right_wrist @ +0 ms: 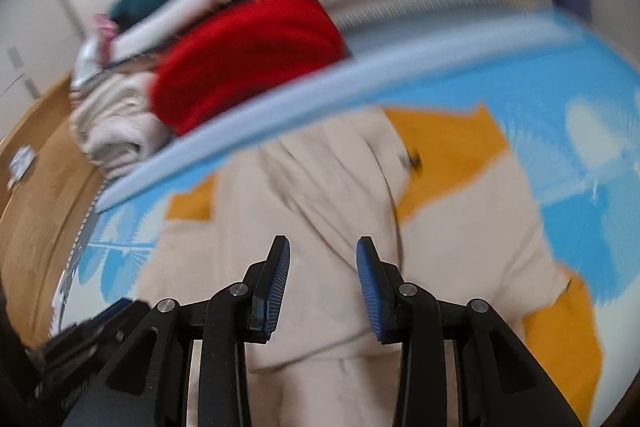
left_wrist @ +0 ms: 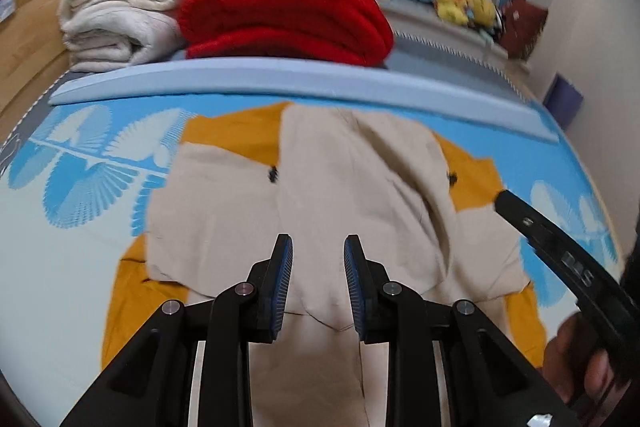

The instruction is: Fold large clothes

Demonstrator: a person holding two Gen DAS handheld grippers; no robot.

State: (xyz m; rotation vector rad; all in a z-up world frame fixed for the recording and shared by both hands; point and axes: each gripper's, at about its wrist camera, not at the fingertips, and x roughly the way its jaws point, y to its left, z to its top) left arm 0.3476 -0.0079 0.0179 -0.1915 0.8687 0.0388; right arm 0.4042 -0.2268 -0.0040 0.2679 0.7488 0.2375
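Beige-and-mustard garment [left_wrist: 320, 187] cut off below — red pile [right_wrist: 248, 55] motion-blurred.

Both wrist views looked forward and down from close above the bed [left_wrist: 60, 267], sharing the beige-and-mustard garment [left_wrist: 340, 187] and red stack [left_wrist: 280, 15].

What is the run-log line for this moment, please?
beige-and-mustard cloth garment: spread on bed, partly folded | left gripper: open, empty | right gripper: open, empty
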